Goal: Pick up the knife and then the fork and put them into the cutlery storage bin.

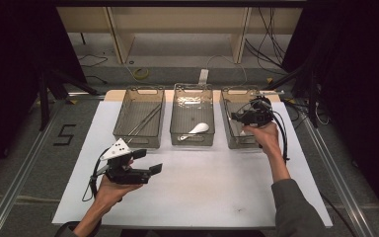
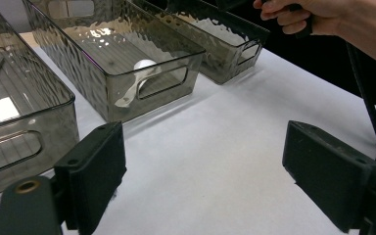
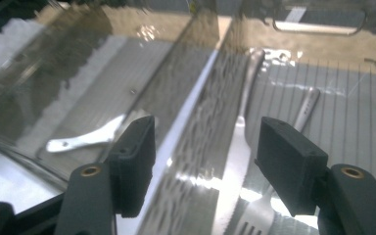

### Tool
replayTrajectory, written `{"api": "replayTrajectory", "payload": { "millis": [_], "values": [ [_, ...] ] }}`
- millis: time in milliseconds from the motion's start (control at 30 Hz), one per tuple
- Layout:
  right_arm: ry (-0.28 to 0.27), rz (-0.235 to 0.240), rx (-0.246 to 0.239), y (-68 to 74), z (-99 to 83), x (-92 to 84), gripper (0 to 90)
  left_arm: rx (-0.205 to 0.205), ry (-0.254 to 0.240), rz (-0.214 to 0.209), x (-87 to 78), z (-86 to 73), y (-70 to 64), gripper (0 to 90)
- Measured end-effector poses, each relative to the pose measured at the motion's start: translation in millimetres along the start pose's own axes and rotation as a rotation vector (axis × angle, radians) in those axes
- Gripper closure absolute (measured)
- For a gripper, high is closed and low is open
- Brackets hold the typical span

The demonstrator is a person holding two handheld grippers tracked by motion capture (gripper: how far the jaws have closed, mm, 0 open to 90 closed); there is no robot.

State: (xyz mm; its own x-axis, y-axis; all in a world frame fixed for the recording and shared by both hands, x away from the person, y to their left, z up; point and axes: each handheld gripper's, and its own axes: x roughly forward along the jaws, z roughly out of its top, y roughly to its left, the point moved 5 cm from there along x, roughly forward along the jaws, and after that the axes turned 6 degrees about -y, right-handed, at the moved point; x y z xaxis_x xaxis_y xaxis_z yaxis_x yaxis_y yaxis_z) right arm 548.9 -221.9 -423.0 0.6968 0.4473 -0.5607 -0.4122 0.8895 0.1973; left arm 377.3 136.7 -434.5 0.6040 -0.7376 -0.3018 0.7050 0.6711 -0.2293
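Three smoky clear bins stand in a row on the white table. The left bin holds thin metal sticks. In the middle bin lies a white spoon. The right bin contains a metal knife, a fork and another handle. My right gripper hovers over the right bin, jaws open and nothing between them. My left gripper is open above bare table in front of the left bin.
Aluminium rails run along both sides of the table. Behind the bins are wooden shelf legs and loose cables on the floor. A person's right hand reaches over the far bin in the left gripper view.
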Motion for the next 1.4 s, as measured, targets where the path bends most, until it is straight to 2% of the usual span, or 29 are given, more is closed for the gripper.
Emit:
{"api": "replayTrajectory", "payload": {
  "millis": [67, 100, 267, 467, 533, 667, 967, 1067, 1400],
  "values": [
    [-0.011, 0.014, 0.005, 3.0, -0.6, -2.3, 38.1, -0.003, 0.000, 0.000, 0.2, -0.2, -0.3, 15.3],
    [-0.019, 0.030, -0.003, 9.2, -2.7, -6.3, 35.8, -0.003, 0.001, 0.000, 0.3, -0.3, -0.4, 15.3],
    [-0.024, 0.039, -0.034, 20.9, -9.1, -14.2, 32.3, -0.003, 0.000, -0.002, 0.2, -0.1, -0.5, 15.3],
    [-0.064, 0.090, -0.059, 38.6, -19.5, -29.2, 30.6, 0.001, -0.004, -0.001, -0.7, 0.4, -0.2, 15.3],
    [-0.086, 0.116, -0.080, 48.4, -25.5, -35.9, 30.5, -0.004, -0.004, -0.002, -0.6, 0.3, -0.1, 15.3],
    [-0.102, 0.137, -0.105, 56.9, -33.1, -42.1, 30.1, -0.002, -0.004, -0.002, -0.5, 0.4, -0.4, 15.3],
    [-0.127, 0.200, -0.126, 77.4, -49.6, -54.3, 29.7, -0.007, -0.004, -0.003, 0.2, 0.3, 0.5, 15.3],
    [-0.129, 0.218, -0.149, 84.5, -56.3, -57.2, 29.0, -0.008, -0.003, -0.001, 0.4, -0.1, 0.5, 15.3],
    [-0.153, 0.260, -0.160, 95.1, -76.9, -65.8, 28.9, -0.011, -0.003, -0.006, 0.9, -0.1, -1.1, 15.3]
  ]
}}
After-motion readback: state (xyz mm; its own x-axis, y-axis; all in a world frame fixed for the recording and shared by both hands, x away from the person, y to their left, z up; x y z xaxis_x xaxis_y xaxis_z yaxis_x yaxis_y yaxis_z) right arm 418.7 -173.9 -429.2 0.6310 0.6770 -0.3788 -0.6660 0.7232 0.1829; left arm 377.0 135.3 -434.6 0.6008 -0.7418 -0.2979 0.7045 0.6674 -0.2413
